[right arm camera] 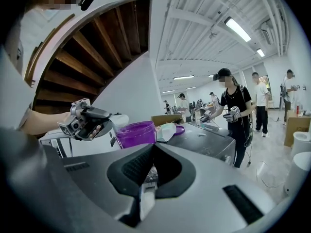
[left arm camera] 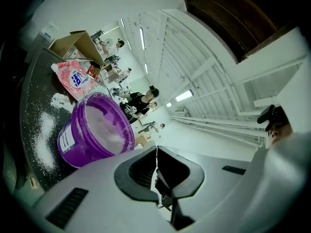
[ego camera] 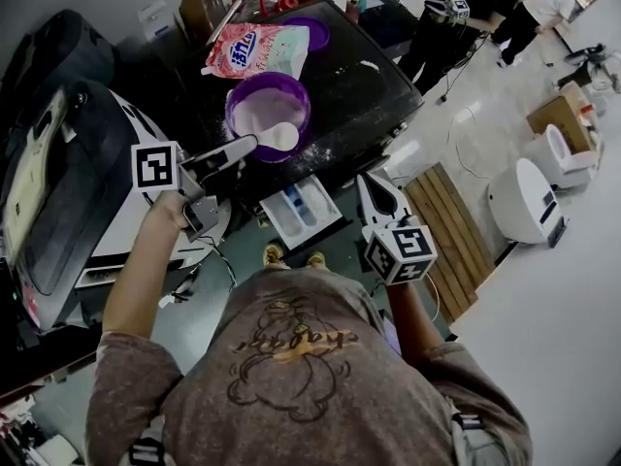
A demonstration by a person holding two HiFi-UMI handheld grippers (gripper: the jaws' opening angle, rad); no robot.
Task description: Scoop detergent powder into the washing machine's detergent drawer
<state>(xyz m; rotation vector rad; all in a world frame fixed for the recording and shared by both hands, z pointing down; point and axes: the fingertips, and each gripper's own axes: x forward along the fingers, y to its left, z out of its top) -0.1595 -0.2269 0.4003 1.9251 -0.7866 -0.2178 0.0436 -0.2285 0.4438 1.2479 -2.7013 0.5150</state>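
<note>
Left gripper [ego camera: 245, 146] and right gripper [ego camera: 368, 181] hover near one purple tub [ego camera: 231, 113].

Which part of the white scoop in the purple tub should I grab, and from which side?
Grip the white plastic scoop where it lies exposed on the powder against the round purple plastic tub's near rim; its handle isn't distinguishable. Come down from above on the person's side with the left gripper, whose jaws are shut now.

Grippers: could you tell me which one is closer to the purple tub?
The left gripper, its tips by the tub's rim; the right gripper sits well apart from it.
</note>
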